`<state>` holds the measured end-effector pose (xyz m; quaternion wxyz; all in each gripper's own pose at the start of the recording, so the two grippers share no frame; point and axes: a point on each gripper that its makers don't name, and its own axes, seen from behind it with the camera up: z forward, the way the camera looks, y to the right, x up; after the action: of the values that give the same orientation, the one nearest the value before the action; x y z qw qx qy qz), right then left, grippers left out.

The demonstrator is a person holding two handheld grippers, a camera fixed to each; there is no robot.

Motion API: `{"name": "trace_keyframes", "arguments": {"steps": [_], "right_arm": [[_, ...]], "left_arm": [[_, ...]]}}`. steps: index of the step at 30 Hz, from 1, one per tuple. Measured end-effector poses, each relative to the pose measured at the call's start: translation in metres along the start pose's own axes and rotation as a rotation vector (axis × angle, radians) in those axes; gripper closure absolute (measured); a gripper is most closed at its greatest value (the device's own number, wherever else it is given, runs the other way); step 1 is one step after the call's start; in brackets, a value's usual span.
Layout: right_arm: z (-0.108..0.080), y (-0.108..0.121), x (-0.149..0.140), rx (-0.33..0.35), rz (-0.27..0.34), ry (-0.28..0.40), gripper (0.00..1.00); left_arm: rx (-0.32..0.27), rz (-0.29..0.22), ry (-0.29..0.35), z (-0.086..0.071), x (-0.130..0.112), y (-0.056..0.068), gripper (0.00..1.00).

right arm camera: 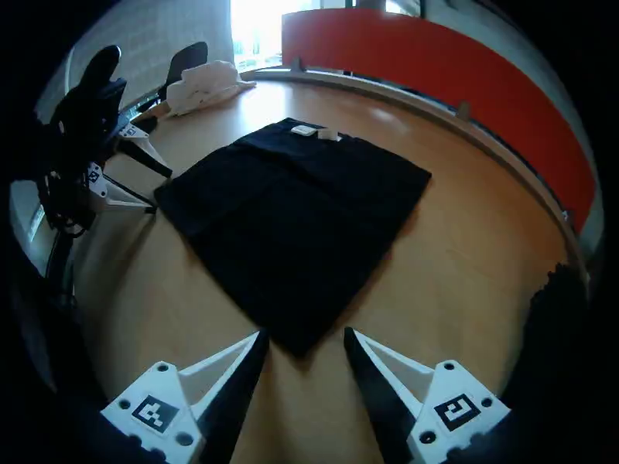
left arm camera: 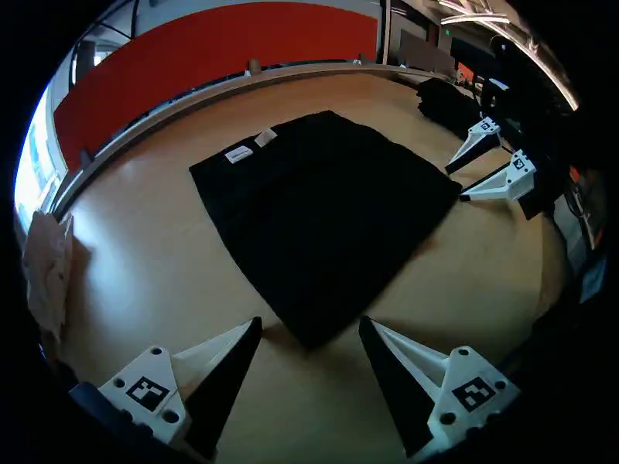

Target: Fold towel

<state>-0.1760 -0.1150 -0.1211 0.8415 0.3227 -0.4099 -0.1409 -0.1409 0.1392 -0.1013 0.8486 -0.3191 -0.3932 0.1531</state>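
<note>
A black towel (left arm camera: 325,209) lies spread flat on the wooden table (left arm camera: 155,263), with two white labels (left arm camera: 240,155) near its far edge. My left gripper (left arm camera: 309,321) is open at one towel corner, and the corner's tip lies between the fingertips. In the right gripper view the same towel (right arm camera: 298,216) spreads ahead. My right gripper (right arm camera: 306,332) is open, its fingers either side of another corner. Each gripper appears from the other side: the right gripper (left arm camera: 456,184) at the towel's right corner, the left gripper (right arm camera: 161,192) at its left corner, held by a dark-sleeved hand.
A red partition (left arm camera: 217,46) runs behind the table's far edge. A pale cloth pile (right arm camera: 205,81) sits at one table end and a dark cloth heap (left arm camera: 449,104) at the other. Dark chairs (right arm camera: 186,58) stand beyond the table. Bare wood surrounds the towel.
</note>
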Motion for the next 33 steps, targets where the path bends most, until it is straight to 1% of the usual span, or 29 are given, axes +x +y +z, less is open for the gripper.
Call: {"name": "trace_keyframes", "arguments": {"steps": [2, 7, 14, 18, 20, 22, 24, 26, 28, 30, 33], "right_arm": [[0.000, -0.001, 0.000, 0.002, -0.002, 0.000, 0.32], [0.000, -0.002, 0.000, 0.005, -0.003, 0.001, 0.38], [0.001, -0.004, 0.002, 0.014, -0.010, 0.002, 0.55], [0.000, -0.006, 0.001, 0.017, -0.012, 0.003, 0.65], [0.000, -0.006, 0.002, 0.018, -0.012, 0.004, 0.72], [-0.001, -0.007, 0.002, 0.019, -0.009, 0.004, 0.77], [-0.001, -0.007, 0.002, 0.019, -0.005, 0.003, 0.80], [-0.001, -0.006, 0.001, 0.019, 0.001, 0.001, 0.82], [-0.002, -0.006, 0.001, 0.020, 0.011, -0.002, 0.84], [-0.002, -0.006, 0.001, 0.022, 0.020, -0.004, 0.85], [-0.003, -0.007, 0.001, 0.027, 0.033, -0.007, 0.85]], "left_arm": [[0.001, -0.002, -0.002, 0.000, 0.000, 0.001, 0.12], [0.004, -0.007, -0.004, 0.000, 0.000, 0.005, 0.21], [0.008, -0.015, -0.011, 0.000, -0.001, 0.007, 0.26], [0.007, -0.015, -0.015, 0.000, -0.001, 0.009, 0.33], [0.007, -0.015, -0.016, 0.000, -0.001, 0.010, 0.36], [0.008, -0.019, -0.017, 0.001, -0.001, 0.010, 0.41], [0.010, -0.024, -0.019, 0.001, -0.002, 0.011, 0.48], [0.013, -0.030, -0.023, 0.001, -0.002, 0.010, 0.51], [0.026, -0.036, -0.027, 0.001, -0.002, 0.007, 0.71], [0.033, -0.042, -0.029, 0.001, -0.002, 0.006, 0.78], [0.035, -0.045, -0.029, 0.000, -0.002, 0.007, 0.81]]}}
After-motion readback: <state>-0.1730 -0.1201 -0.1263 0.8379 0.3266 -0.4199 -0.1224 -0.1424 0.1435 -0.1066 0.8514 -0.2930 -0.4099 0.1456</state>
